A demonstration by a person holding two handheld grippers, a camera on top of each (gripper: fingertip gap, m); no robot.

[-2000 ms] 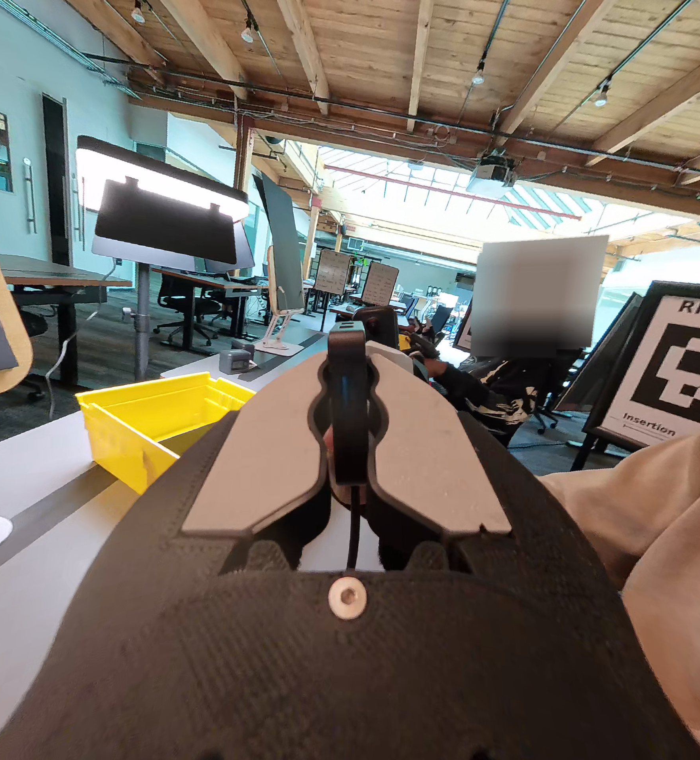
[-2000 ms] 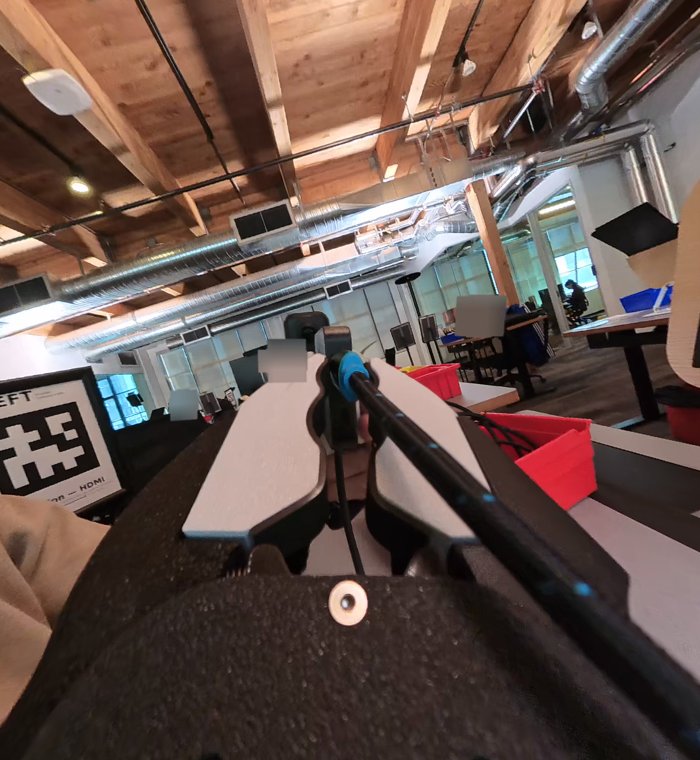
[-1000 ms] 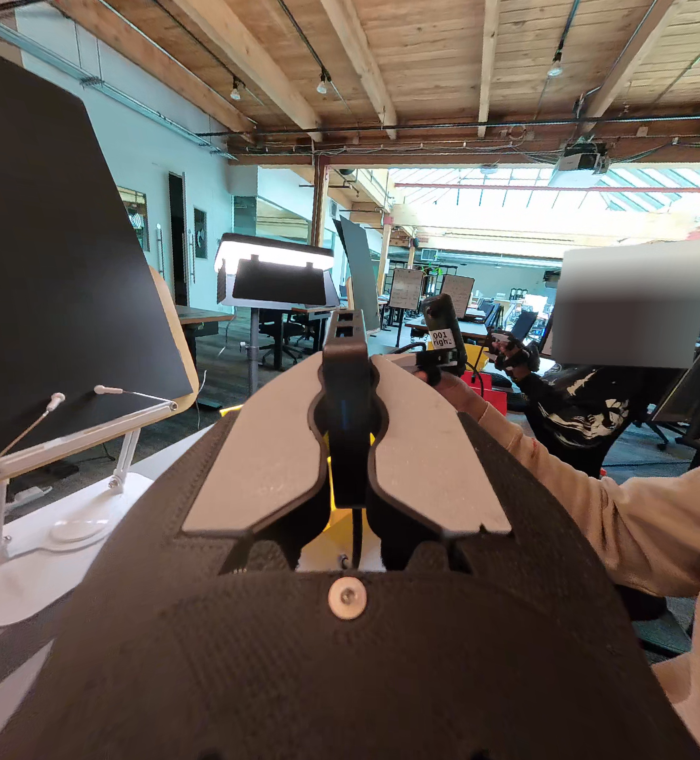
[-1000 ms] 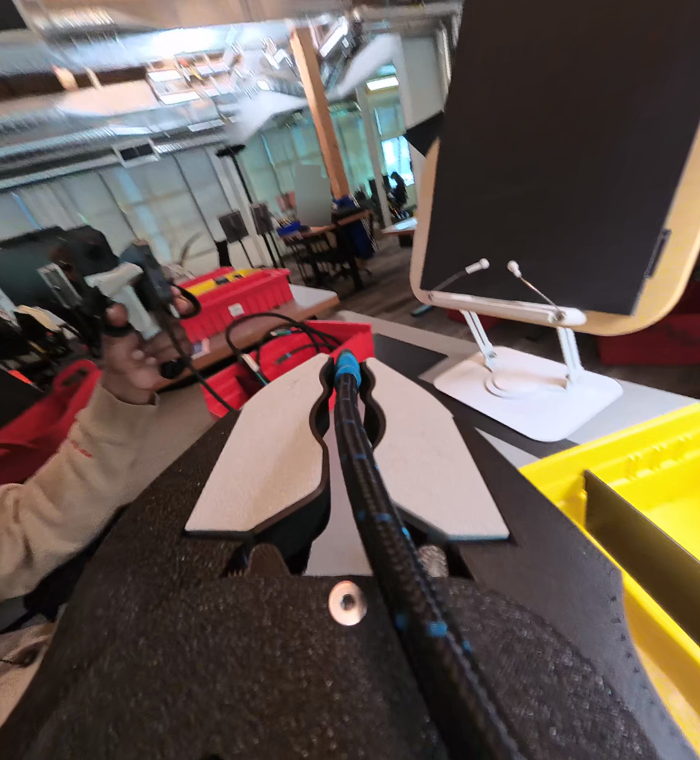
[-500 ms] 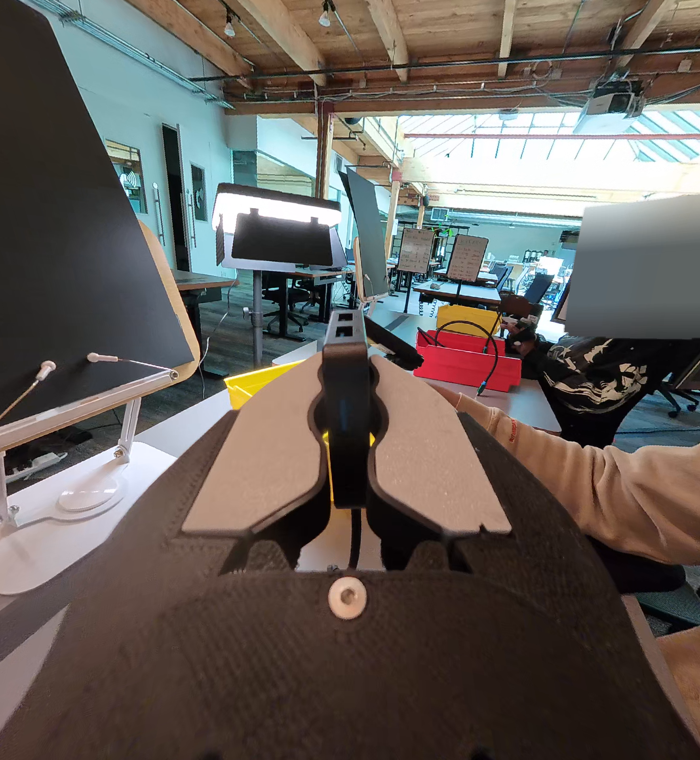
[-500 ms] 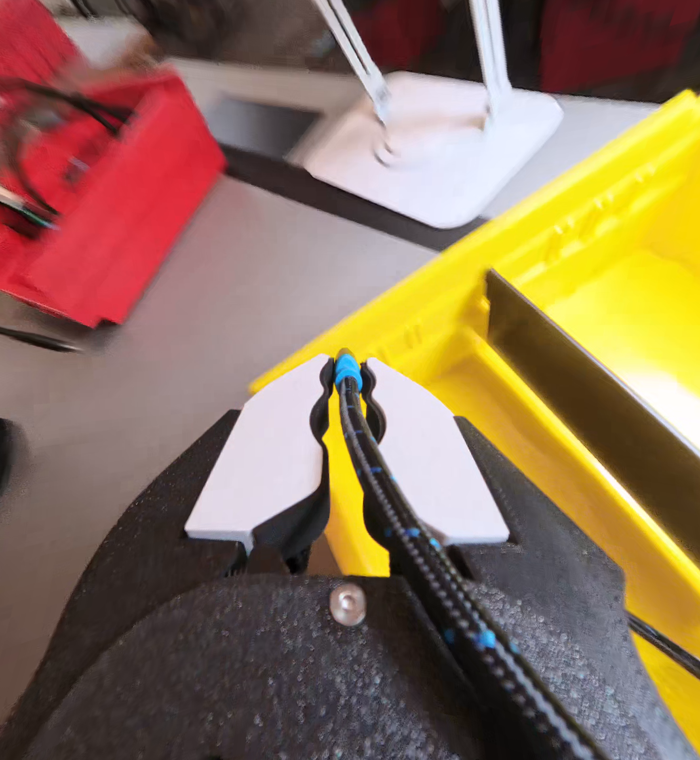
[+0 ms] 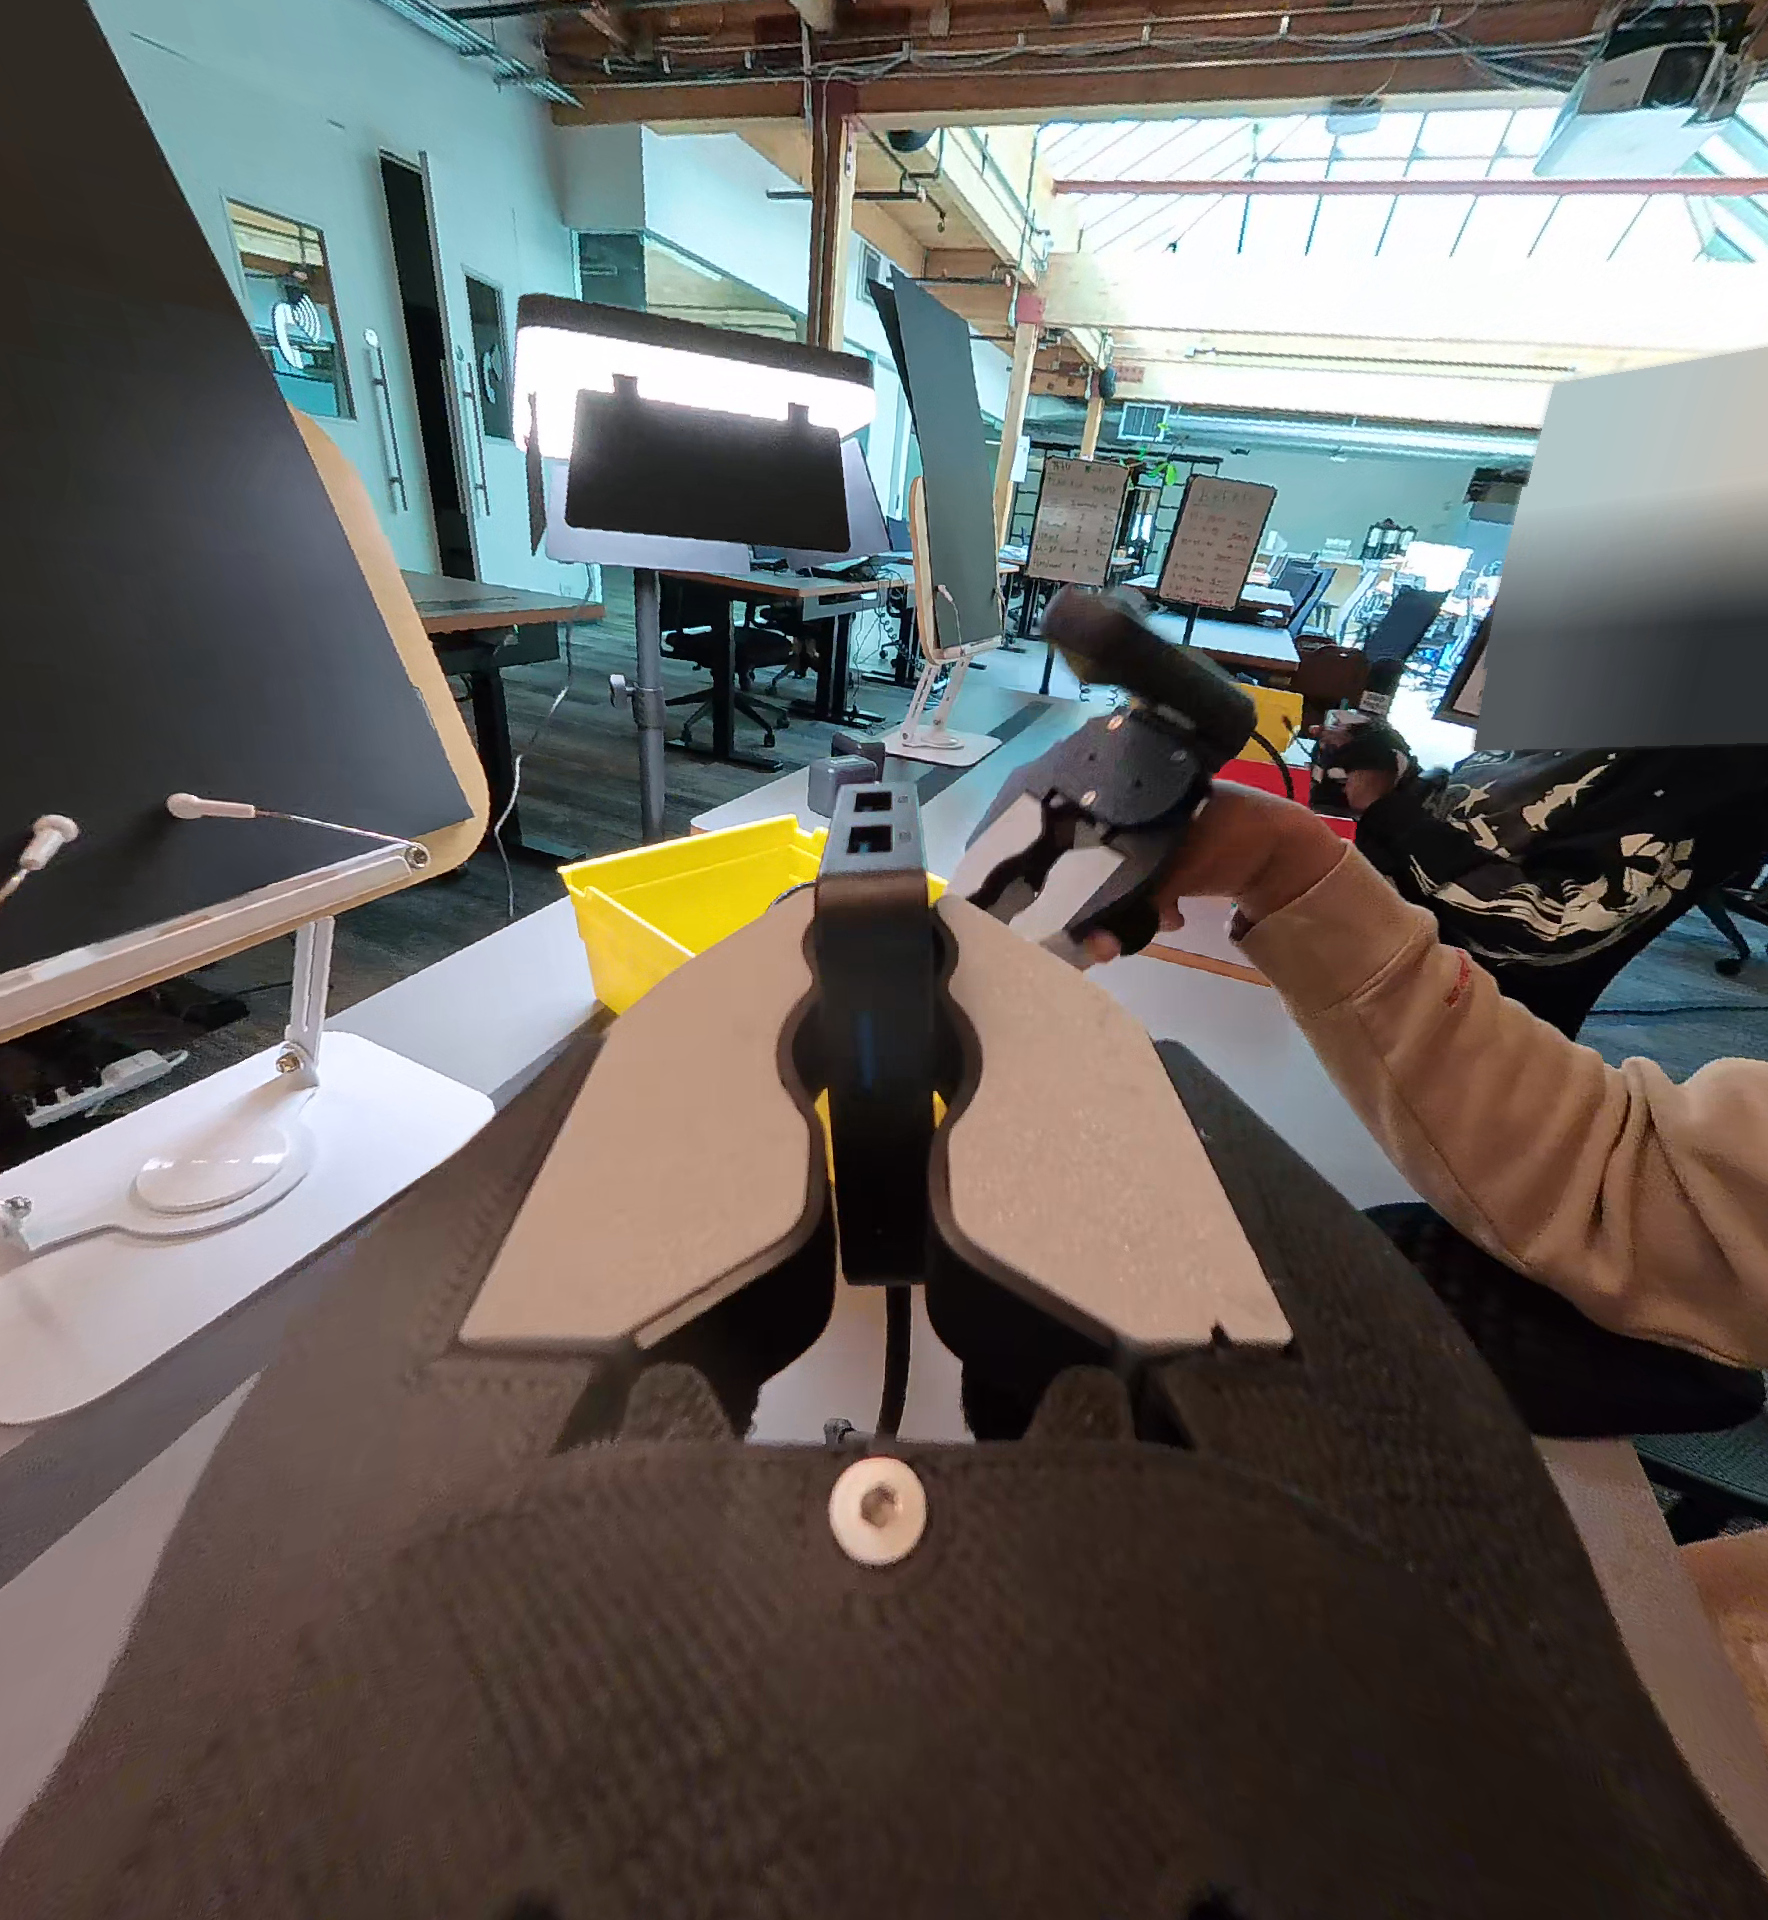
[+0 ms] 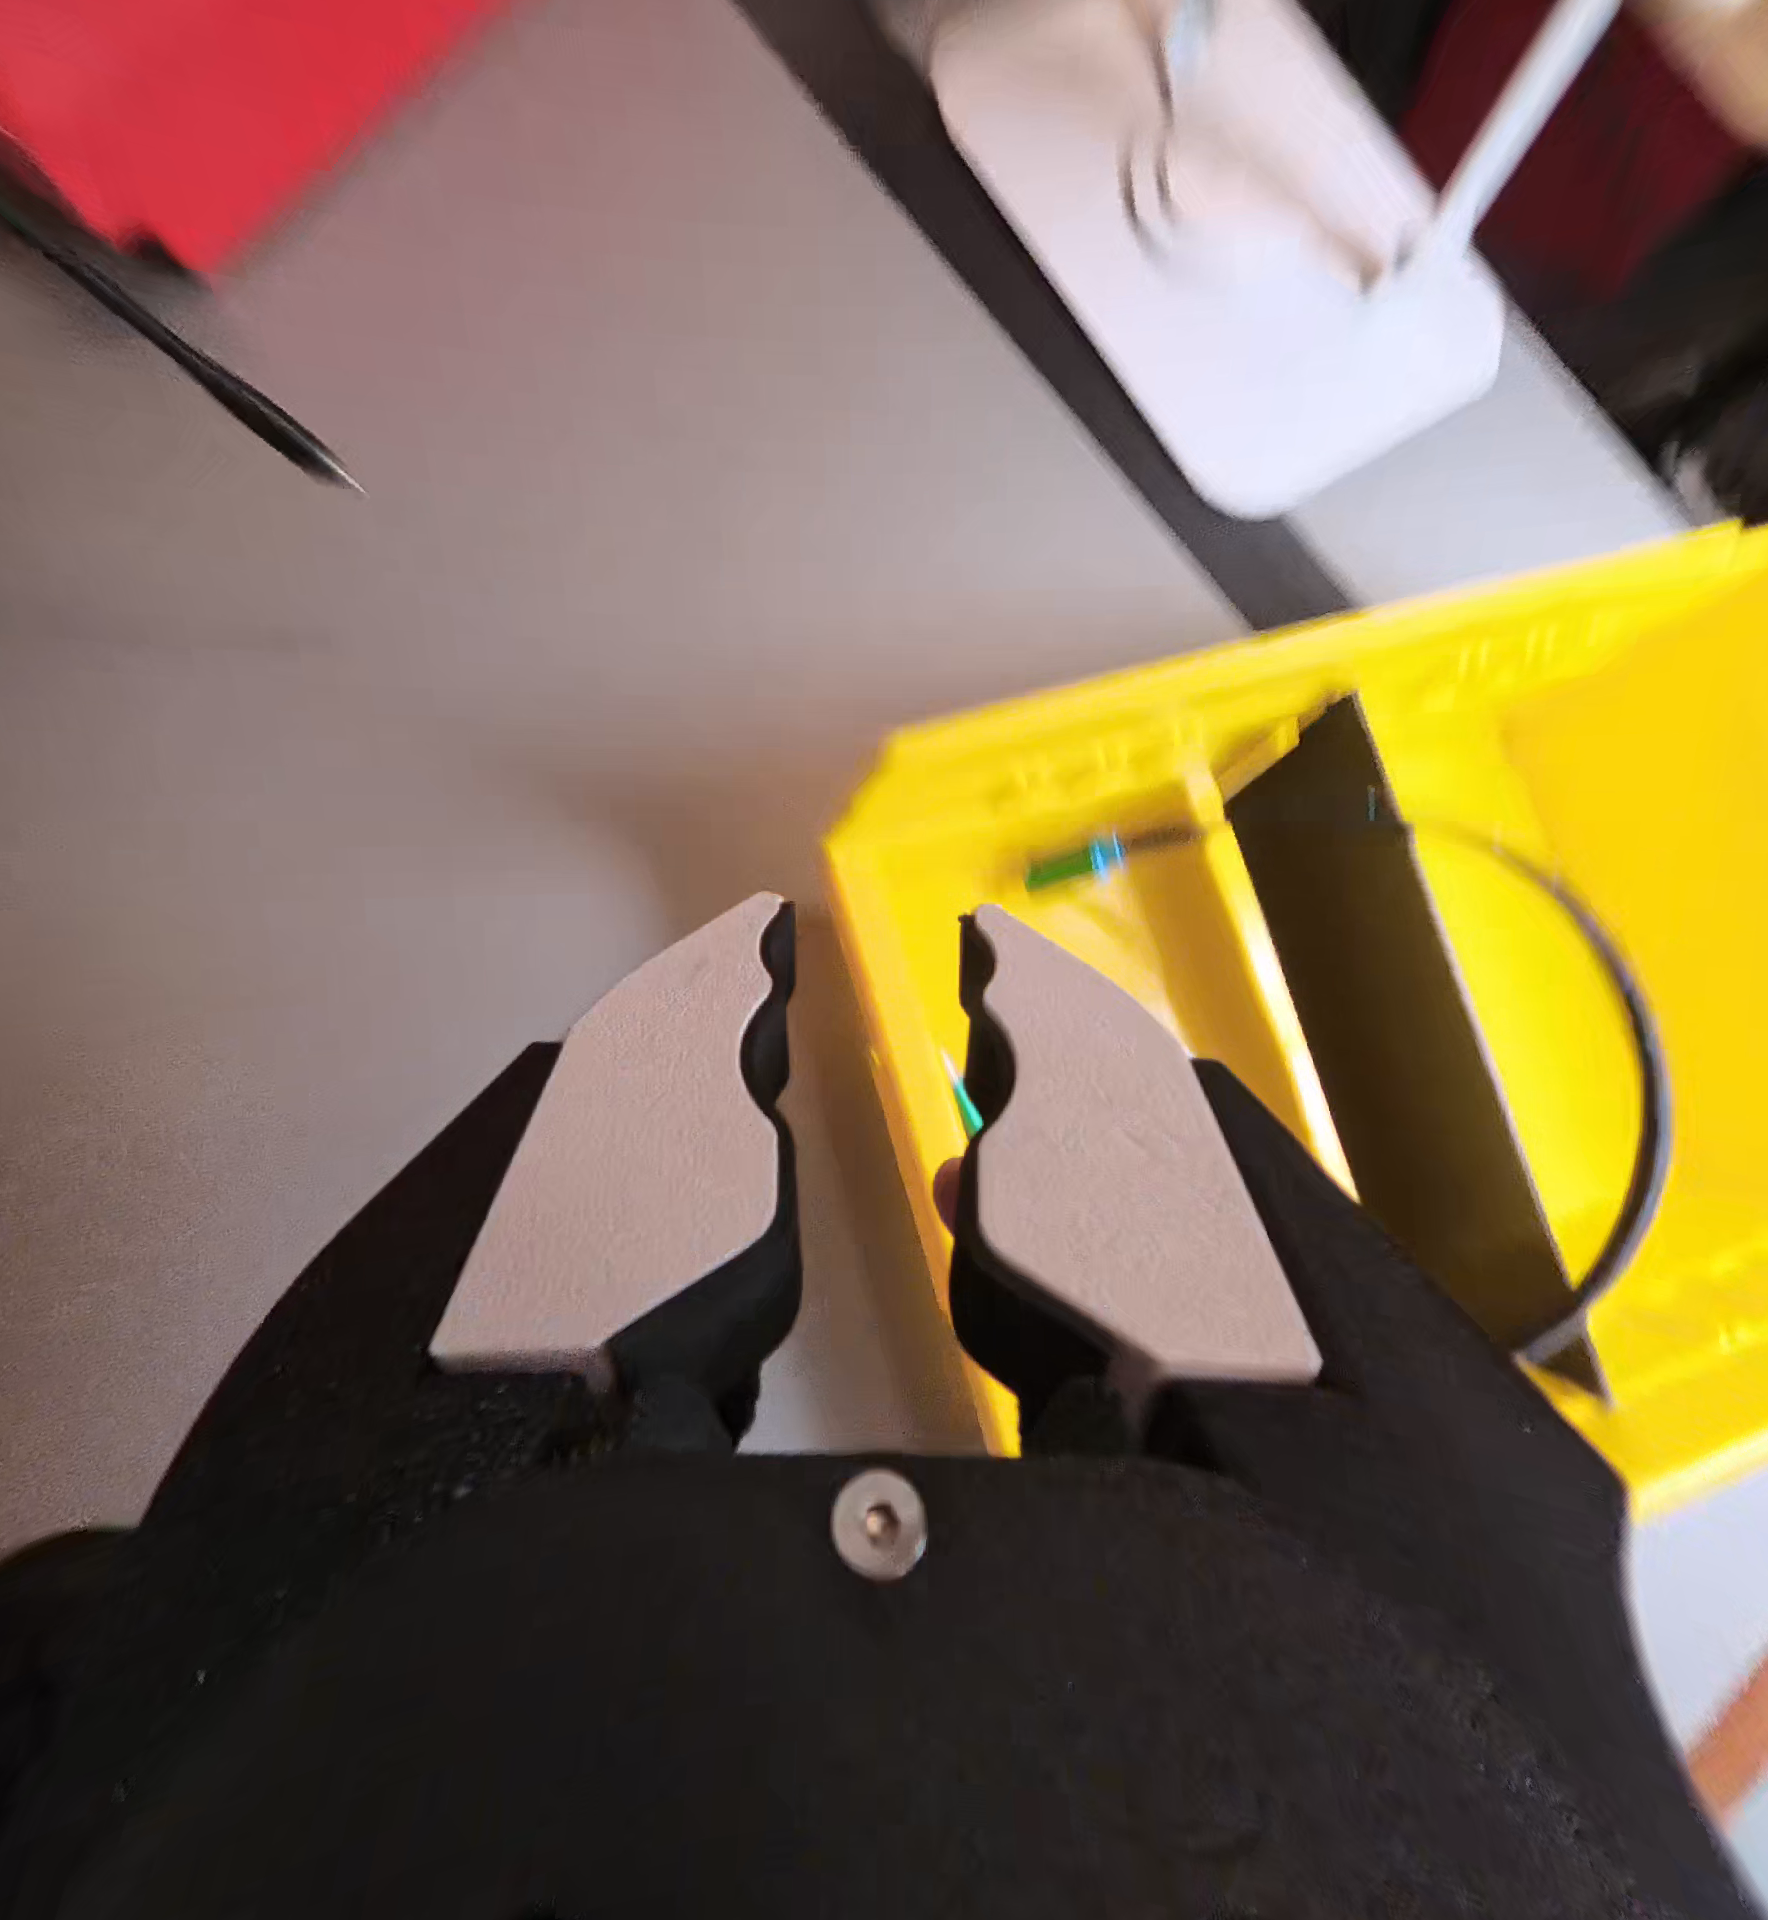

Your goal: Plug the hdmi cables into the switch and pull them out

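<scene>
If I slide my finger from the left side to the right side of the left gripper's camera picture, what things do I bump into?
White stand with the black board → yellow bin → black switch clamped in the left gripper → right gripper, open → beige sleeve.

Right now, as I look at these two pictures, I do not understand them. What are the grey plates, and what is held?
Each picture comes from a camera mounted on a hand-held two-finger gripper, looking along its grey fingers. In the left view, the left gripper is shut on a black HDMI switch box with empty ports. Farther off, a person's hand holds the right gripper. The right view looks down: its own fingers stand apart, holding nothing, above the rim of a yellow plastic bin on a grey table. A black cable lies in the bin.
</scene>
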